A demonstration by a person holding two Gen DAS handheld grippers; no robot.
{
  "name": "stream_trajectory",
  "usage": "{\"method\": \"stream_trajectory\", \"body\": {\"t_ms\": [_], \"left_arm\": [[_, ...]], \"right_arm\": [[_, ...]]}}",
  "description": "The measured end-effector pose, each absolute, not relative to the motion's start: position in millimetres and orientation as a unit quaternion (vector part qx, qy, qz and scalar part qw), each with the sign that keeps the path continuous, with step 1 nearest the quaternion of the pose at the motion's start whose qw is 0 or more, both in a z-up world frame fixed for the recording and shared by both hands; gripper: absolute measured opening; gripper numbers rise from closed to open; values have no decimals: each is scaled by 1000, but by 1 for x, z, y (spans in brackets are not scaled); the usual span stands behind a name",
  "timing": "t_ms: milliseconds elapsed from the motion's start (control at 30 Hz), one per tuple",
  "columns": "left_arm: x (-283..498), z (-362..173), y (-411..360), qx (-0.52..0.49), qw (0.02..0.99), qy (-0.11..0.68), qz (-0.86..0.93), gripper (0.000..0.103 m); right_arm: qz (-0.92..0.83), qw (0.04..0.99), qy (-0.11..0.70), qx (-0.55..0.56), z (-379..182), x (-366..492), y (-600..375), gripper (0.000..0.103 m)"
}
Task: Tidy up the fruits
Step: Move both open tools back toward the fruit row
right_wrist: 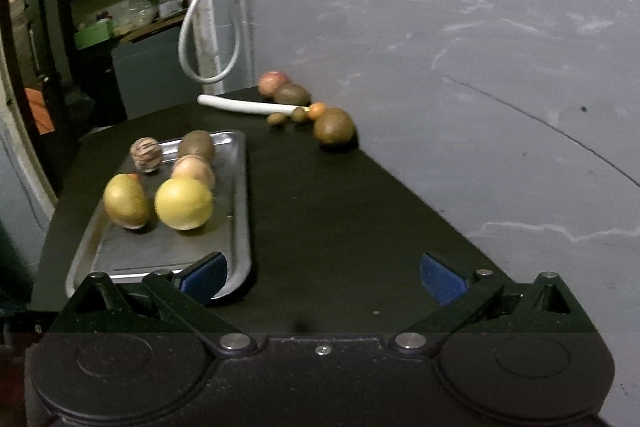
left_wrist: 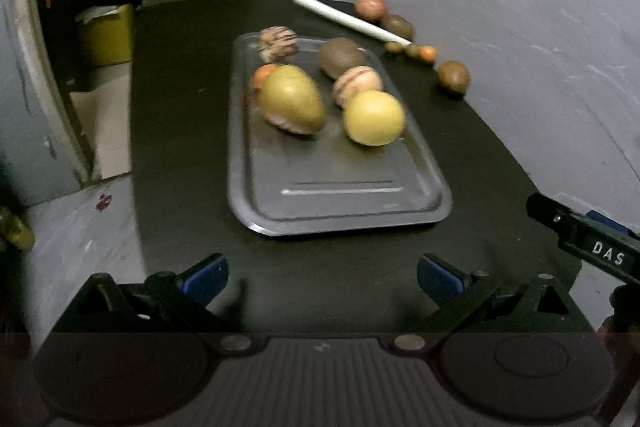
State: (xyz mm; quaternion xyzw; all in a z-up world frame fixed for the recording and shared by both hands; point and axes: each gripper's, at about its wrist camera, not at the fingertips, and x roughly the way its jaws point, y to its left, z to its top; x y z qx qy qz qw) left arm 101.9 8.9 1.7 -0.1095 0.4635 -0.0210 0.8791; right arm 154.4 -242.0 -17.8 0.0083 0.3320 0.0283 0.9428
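Note:
A grey metal tray (left_wrist: 340, 203) (right_wrist: 240, 187) lies on the black table. It holds a yellow round fruit (left_wrist: 374, 117) (right_wrist: 183, 203), a green-yellow mango (left_wrist: 291, 99) (right_wrist: 126, 203), two striped fruits, a brown fruit (left_wrist: 341, 57) (right_wrist: 196, 145) and a small orange one. More fruits lie loose at the table's far right: a brown round fruit (left_wrist: 453, 77) (right_wrist: 334, 127), a reddish one (left_wrist: 370, 7) (right_wrist: 272, 83), and several small ones. My left gripper (left_wrist: 322, 279) is open before the tray's near edge. My right gripper (right_wrist: 324, 279) is open, its left finger (right_wrist: 204, 277) over the tray's near corner.
A white stick (left_wrist: 352, 20) (right_wrist: 248, 105) lies among the loose fruits at the far edge. A grey wall runs along the table's right side. A yellow bin (left_wrist: 106, 35) stands off the table's far left. A white cable (right_wrist: 208, 27) hangs behind.

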Motion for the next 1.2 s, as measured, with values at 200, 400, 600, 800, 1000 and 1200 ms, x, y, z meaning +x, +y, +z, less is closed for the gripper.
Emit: {"method": "stream_trajectory", "body": {"t_ms": [200,400,600,800,1000,1200], "left_arm": [[123,8,-16,-90,881,462,-45,102],[157,16,-35,-85,883,459,-56,102],[204,22,-45,-86,885,454,-52,102],[267,22,-48,-92,889,448,-36,102],[343,17,-53,-72,894,441,-40,102],[409,1,-55,-58,892,447,-48,102]], "right_arm": [[12,943,333,15,-21,164,-255,102],[0,946,323,28,-24,183,-267,102],[1,945,324,46,-33,220,-271,102],[5,945,321,67,-42,267,-264,102],[8,943,316,101,-53,325,-249,102],[9,942,319,105,-68,372,-237,101]]}}
